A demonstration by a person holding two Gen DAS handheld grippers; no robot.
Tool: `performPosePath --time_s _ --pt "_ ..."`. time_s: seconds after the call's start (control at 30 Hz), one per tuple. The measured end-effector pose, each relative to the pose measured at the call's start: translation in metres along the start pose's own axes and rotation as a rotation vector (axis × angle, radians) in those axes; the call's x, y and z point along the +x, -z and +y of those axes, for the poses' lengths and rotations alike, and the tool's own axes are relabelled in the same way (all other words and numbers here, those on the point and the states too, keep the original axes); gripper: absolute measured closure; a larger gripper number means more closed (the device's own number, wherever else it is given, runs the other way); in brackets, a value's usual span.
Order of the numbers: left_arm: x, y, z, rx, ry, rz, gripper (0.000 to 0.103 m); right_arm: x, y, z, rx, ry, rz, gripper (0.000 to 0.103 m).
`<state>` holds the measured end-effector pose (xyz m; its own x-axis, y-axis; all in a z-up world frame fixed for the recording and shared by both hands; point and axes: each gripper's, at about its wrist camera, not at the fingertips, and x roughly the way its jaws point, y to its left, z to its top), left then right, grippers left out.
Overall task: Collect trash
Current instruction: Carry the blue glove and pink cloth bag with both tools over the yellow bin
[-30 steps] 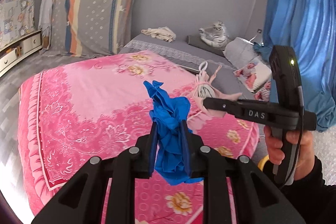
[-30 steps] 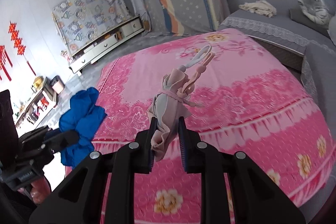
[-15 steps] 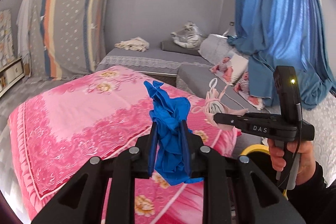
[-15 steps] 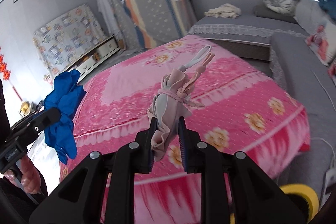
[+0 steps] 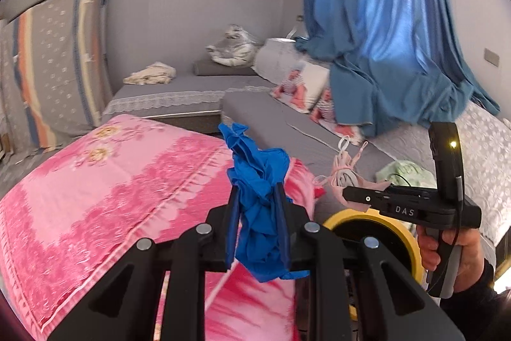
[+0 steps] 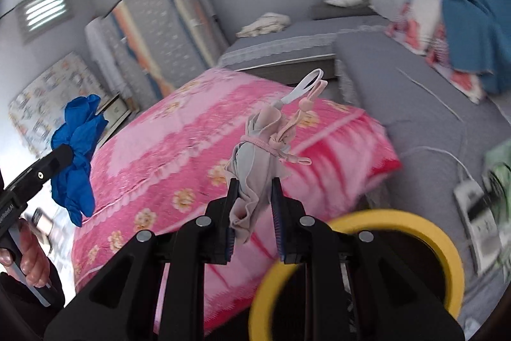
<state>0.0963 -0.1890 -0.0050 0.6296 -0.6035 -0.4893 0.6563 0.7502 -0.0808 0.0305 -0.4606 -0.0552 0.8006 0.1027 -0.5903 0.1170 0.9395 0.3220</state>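
Note:
My left gripper is shut on crumpled blue gloves, held up over the pink bed's corner. The gloves also show at the left of the right wrist view. My right gripper is shut on a pale pink cloth bundle with a cord and a white loop. In the left wrist view the right gripper holds that bundle above a bin with a yellow rim. The bin's yellow rim sits low right, just below my right gripper.
A bed with a pink flowered cover fills the left. A grey sofa with cushions, a plush tiger and a beige cloth lies behind. Blue curtains hang at the right. A white cable lies on the sofa.
Both grippers have swung right, away from the bed's middle toward its corner. The yellow-rimmed bin has come into view under them. Both still hold their items.

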Motion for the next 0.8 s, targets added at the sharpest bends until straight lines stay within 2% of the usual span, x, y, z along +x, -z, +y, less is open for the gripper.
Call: performPosePath --time_s 0.2,0.37,0.57,0.8 --pt "0.031 -0.003 -0.036 0.051 0.086 0.02 0.083 -0.02 0.02 -0.033 0.065 0.121 -0.025 0.085" --pt "0.062 0.002 -0.061 0.09 0.151 0.07 0.083 -0.03 0.035 -0.051 0.099 0.202 -0.023 0.085" --pt "0.103 0.015 -0.09 0.114 0.21 0.157 0.083 -0.03 0.059 -0.079 0.169 0.266 0.022 0.084" --pt "0.142 0.035 -0.102 0.076 0.277 0.26 0.083 -0.016 0.086 -0.103 0.251 0.278 0.1 0.084"
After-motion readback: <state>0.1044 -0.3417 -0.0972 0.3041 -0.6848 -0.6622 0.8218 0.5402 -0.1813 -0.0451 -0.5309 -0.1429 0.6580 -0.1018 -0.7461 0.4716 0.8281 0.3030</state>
